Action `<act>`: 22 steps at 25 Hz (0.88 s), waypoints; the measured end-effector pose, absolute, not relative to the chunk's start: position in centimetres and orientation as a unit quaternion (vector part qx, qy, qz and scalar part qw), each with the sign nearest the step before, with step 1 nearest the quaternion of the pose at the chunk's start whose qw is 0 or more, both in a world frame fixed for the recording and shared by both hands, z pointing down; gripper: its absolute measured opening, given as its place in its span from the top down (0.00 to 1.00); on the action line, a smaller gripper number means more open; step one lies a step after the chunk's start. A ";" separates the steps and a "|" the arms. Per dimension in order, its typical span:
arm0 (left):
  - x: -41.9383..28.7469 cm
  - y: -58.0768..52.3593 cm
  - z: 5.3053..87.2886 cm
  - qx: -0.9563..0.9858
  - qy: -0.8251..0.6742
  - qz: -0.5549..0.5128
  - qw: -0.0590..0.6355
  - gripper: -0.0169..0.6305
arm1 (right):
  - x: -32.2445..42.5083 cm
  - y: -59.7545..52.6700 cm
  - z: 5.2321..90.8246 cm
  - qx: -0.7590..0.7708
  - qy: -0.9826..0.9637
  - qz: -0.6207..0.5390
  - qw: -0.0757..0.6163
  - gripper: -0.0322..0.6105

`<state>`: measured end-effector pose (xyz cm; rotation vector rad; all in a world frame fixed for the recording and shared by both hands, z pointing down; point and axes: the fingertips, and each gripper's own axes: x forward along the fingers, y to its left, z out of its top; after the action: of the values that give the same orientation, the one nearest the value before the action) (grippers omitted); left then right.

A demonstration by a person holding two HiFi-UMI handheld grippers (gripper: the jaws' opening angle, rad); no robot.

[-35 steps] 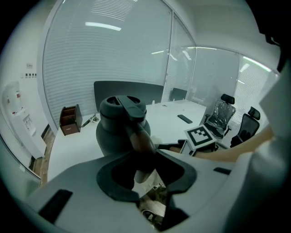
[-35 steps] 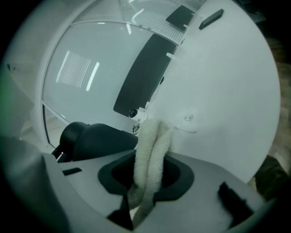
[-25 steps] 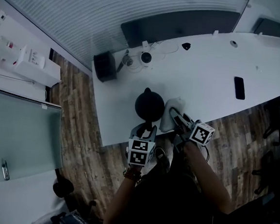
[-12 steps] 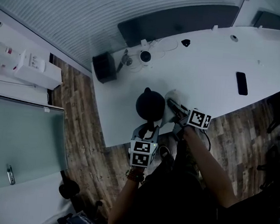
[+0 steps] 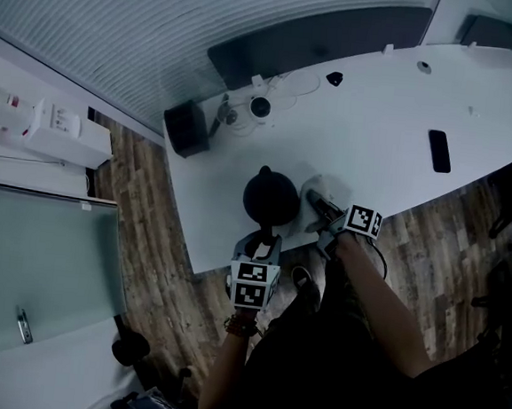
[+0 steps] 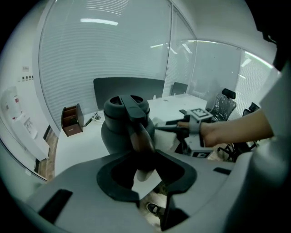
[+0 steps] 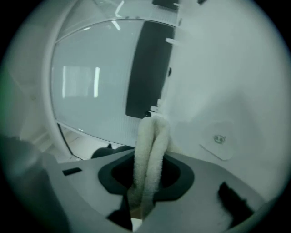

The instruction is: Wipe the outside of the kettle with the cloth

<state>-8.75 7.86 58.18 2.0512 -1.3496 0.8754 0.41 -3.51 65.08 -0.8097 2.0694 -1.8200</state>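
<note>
A dark round kettle (image 5: pixel 270 196) stands near the front edge of the white table (image 5: pixel 389 104). My left gripper (image 5: pixel 268 242) is shut on the kettle's handle (image 6: pixel 137 129), which runs down between its jaws in the left gripper view. At the kettle's right side lies a white cloth (image 5: pixel 314 195), and my right gripper (image 5: pixel 324 210) is shut on it. In the right gripper view the folded cloth (image 7: pixel 150 150) stands up between the jaws of my right gripper (image 7: pixel 146 179). From the left gripper view my right gripper (image 6: pixel 169 129) reaches in beside the kettle body (image 6: pixel 116 134).
A black box (image 5: pixel 187 128) sits at the table's left corner, with a small round device and cables (image 5: pixel 259 108) behind the kettle. A phone (image 5: pixel 438 150) lies far right. The table's front edge runs just below the kettle, over wooden floor.
My right gripper has sunk down the kettle's right side with the cloth and has rolled. The left gripper has stayed on the handle.
</note>
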 end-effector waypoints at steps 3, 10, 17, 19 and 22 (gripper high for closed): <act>-9.6 8.0 58.2 0.754 -0.497 0.343 0.260 0.78 | 1.5 -3.2 57.9 -0.254 0.757 -0.568 0.200 0.80; -9.7 7.3 57.8 0.761 -0.484 0.363 0.234 0.77 | -4.5 -3.9 51.5 -0.196 0.823 -0.504 0.175 0.80; -10.0 7.6 58.0 0.766 -0.468 0.369 0.240 0.77 | -3.0 -6.6 56.8 -0.224 0.771 -0.567 0.183 0.80; -10.0 7.6 58.0 0.765 -0.466 0.374 0.241 0.77 | -2.5 -7.1 59.3 -0.231 0.747 -0.598 0.179 0.80; -10.9 7.5 58.2 0.755 -0.470 0.388 0.243 0.77 | -2.5 -6.8 63.8 -0.244 0.710 -0.642 0.159 0.80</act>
<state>-10.94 7.52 58.15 2.0629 -1.2839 1.0602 -2.46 -6.80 63.81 -0.6965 2.0279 -1.8338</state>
